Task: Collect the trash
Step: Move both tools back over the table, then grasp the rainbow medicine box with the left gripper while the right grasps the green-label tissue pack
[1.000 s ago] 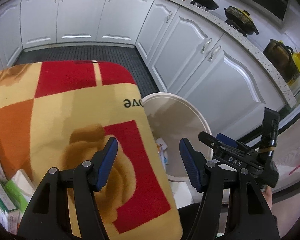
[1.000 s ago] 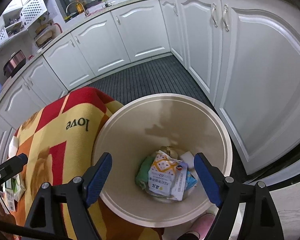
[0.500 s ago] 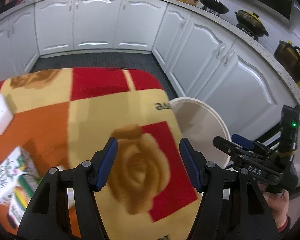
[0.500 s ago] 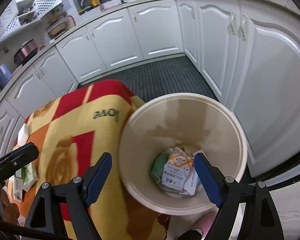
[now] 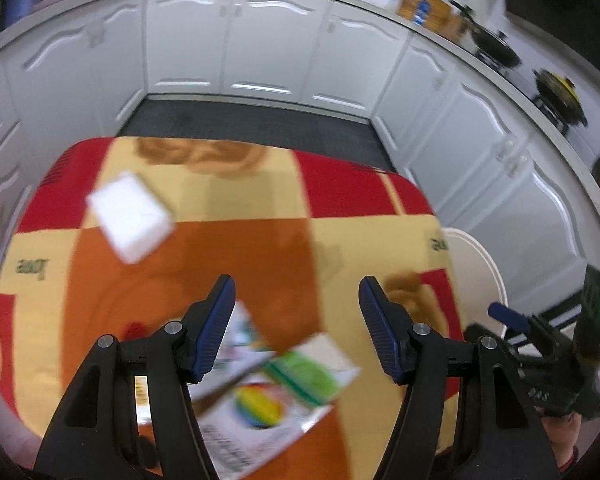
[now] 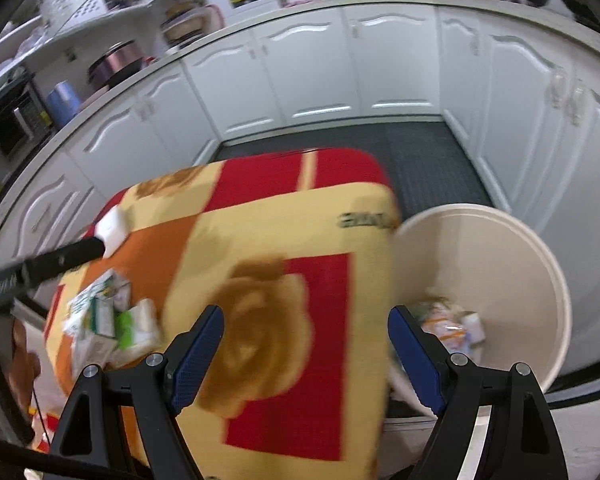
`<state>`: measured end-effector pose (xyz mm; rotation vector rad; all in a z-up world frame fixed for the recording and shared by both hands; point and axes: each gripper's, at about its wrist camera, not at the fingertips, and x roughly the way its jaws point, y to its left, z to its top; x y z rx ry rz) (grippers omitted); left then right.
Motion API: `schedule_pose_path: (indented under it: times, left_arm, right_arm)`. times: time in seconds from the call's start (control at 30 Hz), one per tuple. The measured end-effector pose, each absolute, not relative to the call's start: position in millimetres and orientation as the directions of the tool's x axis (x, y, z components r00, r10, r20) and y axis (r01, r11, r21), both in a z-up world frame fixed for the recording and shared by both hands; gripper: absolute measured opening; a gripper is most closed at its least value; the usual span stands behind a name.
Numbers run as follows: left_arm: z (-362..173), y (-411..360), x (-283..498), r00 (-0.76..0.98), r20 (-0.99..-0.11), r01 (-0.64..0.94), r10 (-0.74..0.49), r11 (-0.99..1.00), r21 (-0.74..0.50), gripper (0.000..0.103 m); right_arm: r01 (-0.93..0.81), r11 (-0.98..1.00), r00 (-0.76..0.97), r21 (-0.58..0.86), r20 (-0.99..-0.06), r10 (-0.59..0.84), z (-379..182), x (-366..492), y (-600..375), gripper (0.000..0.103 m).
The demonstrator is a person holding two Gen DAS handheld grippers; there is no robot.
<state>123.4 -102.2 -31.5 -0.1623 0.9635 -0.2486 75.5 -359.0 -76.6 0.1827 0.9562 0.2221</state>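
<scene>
Trash: cartons & wrappers piled on the cloth near its edge, white box farther back. Bin beside the table, some trash inside. Left gripper above the pile, jaws spread, empty. Right gripper over the cloth by the bin, spread wide, empty.

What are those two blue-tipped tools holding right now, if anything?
Nothing. The left gripper and the right gripper both have their fingers spread apart over the patterned cloth, with no trash between them.
</scene>
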Motion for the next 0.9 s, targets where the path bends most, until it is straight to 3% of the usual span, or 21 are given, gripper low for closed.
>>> schedule_pose_path:
  times: [0.17, 0.33, 0.5, 0.63, 0.77, 0.9]
  left_arm:
    - [-40, -54, 112, 0.536, -0.815, 0.095, -0.22, 0.975, -0.2, 0.063]
    - [-54, -35, 85, 0.485, -0.842, 0.14, -0.237, 0.971, -0.192, 0.063]
    - [-57, -46, 55, 0.44, -0.837, 0.27, -0.327, 0.936, -0.224, 0.064]
    - [-66, -66, 40, 0.427, -0.849, 0.354, -0.31, 0.922, -0.159, 0.069]
    - [-87, -80, 43, 0.417, -0.873, 0.36, -0.253, 0.928, -0.097, 0.069]
    - [-101, -83, 62, 0.414, -0.871, 0.331, -0.266, 0.935, -0.128, 0.069]
  right_arm:
    - [-0.198, 0.943, 0.507, 0.269, -0.795, 0.333, -83, 73, -317, 0.082]
    - [-0.279, 0.928, 0.468, 0.247, -0.809, 0.356, -88, 69, -284, 0.082]
    - [-0.289, 0.925, 0.449, 0.248, -0.818, 0.36, -95, 73, -274, 0.082]
    - [-0.27, 0.931, 0.447, 0.247, -0.824, 0.348, -98, 76, -275, 0.082]
    - [-0.258, 0.931, 0.445, 0.256, -0.824, 0.35, -98, 74, -280, 0.082]
    - [-0.249, 0.933, 0.442, 0.261, -0.826, 0.349, -98, 71, -284, 0.082]
